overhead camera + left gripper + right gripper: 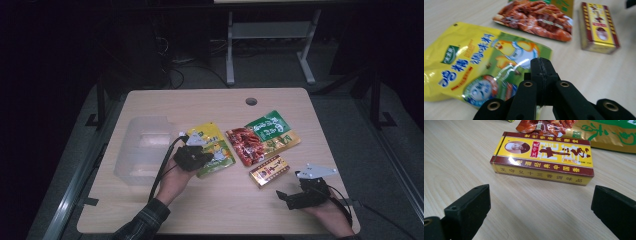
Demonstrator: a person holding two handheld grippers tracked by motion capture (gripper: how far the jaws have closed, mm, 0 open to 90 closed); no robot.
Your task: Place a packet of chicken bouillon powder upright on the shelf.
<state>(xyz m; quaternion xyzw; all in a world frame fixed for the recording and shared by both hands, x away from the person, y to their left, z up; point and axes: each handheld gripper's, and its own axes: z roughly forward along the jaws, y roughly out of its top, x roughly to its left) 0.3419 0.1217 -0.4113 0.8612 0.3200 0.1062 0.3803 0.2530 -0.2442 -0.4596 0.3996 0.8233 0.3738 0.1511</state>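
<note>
A yellow and green snack packet point(216, 146) point(474, 62) lies left of the table's middle. My left gripper point(206, 159) point(540, 62) is over the packet's near edge with its jaws pressed together on that edge. To the right lies a yellow and dark red box point(269, 170) point(599, 25) point(544, 155), flat on the wood. My right gripper point(288, 184) point(541, 202) stands wide open just short of the box, one jaw to each side, touching nothing.
A red food packet point(245, 145) point(536, 20) point(546, 125) and a green and gold packet point(272, 131) point(614, 135) lie behind the box. A clear plastic container point(142, 150) stands at the table's left. A cable hole point(251, 101) is near the far edge.
</note>
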